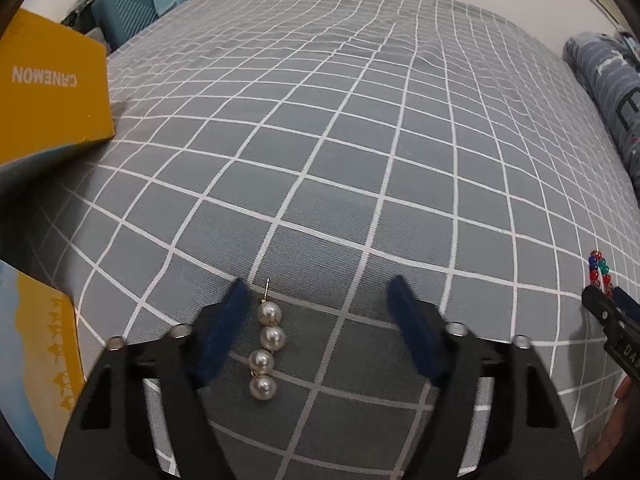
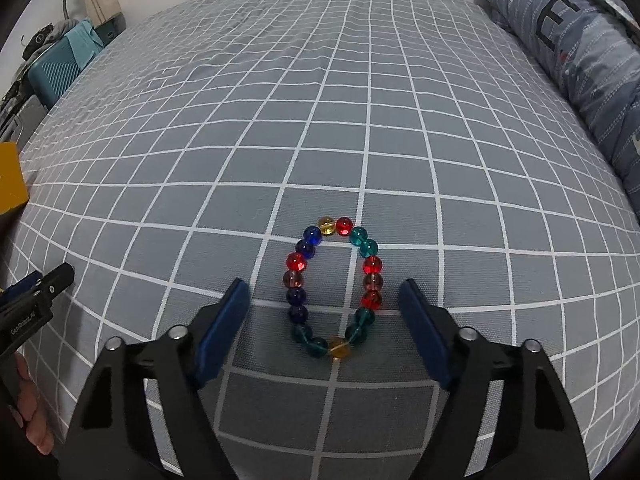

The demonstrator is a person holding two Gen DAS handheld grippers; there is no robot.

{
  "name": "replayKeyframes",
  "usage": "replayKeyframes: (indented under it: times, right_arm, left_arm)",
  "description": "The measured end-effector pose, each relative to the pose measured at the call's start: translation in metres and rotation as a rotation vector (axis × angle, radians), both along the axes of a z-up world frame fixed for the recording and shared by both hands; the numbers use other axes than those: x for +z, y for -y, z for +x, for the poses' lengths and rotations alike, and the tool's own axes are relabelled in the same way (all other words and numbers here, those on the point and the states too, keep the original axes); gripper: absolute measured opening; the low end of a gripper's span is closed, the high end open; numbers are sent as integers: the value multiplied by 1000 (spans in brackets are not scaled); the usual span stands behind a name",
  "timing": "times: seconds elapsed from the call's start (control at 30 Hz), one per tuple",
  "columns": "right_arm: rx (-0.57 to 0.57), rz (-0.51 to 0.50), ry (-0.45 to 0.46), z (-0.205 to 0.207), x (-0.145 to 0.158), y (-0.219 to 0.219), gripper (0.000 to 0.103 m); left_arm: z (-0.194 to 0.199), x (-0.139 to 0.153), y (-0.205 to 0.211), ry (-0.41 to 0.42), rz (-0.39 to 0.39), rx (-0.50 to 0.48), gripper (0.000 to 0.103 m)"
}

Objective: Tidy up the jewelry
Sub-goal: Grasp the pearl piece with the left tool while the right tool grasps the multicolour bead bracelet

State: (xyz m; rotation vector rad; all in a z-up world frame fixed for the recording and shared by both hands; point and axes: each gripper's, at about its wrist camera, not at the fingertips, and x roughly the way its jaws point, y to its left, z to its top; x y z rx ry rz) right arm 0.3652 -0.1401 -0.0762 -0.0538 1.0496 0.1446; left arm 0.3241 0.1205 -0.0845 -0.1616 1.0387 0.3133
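Note:
A drop earring of several white pearls on a gold pin (image 1: 267, 345) lies on the grey checked bedspread (image 1: 360, 140). My left gripper (image 1: 318, 284) stands open over it; the pearls lie between the blue pads, close to the left pad (image 1: 224, 332) and apart from both. A bracelet of red, blue, teal and amber glass beads (image 2: 297, 261) lies in a ring on the bedspread (image 2: 320, 100). My right gripper (image 2: 322, 286) is open around its near half, pads clear of the beads. Each gripper shows at the edge of the other's view: right gripper (image 1: 608, 296), left gripper (image 2: 50, 276).
A yellow box (image 1: 48, 88) lies at the left, with a yellow-and-blue printed piece (image 1: 36, 344) nearer me. A rolled blue quilt (image 2: 580, 52) runs along the bed's right side. A teal suitcase (image 2: 52, 72) stands beyond the far left edge.

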Motion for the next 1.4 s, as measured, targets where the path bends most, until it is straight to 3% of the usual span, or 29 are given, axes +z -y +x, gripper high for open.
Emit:
replayKeyframes:
  times: [0.13, 0.17, 0.2, 0.23, 0.27, 0.7, 0.77, 1.4]
  right_arm:
    - [3, -11, 0, -1, 0, -1, 53]
    - [-3, -19, 1, 0, 0, -1, 46]
    - [-13, -26, 2, 0, 0, 0, 35]
    - [-16, -27, 1, 0, -1, 0, 27]
    - [-18, -37, 2, 0, -1, 0, 19]
    - [-33, -25, 59, -10, 16, 1, 18]
    - [-30, -24, 69, -14, 22, 0, 9]
    - [-26, -23, 148, -65, 73, -4, 8]
  left_arm:
    - [-3, 3, 9, -6, 11, -32, 34]
    - [-2, 3, 11, -12, 24, -45, 28]
    - [-2, 3, 14, -22, 36, -58, 13]
    - [-2, 3, 17, -26, 43, -61, 11]
    - [-3, 5, 18, -24, 44, -59, 10]
    - [-17, 28, 34, 16, 26, -118, 10]
    - [-20, 32, 35, 22, 12, -124, 10]
    - [-79, 94, 47, 84, -19, -168, 10]
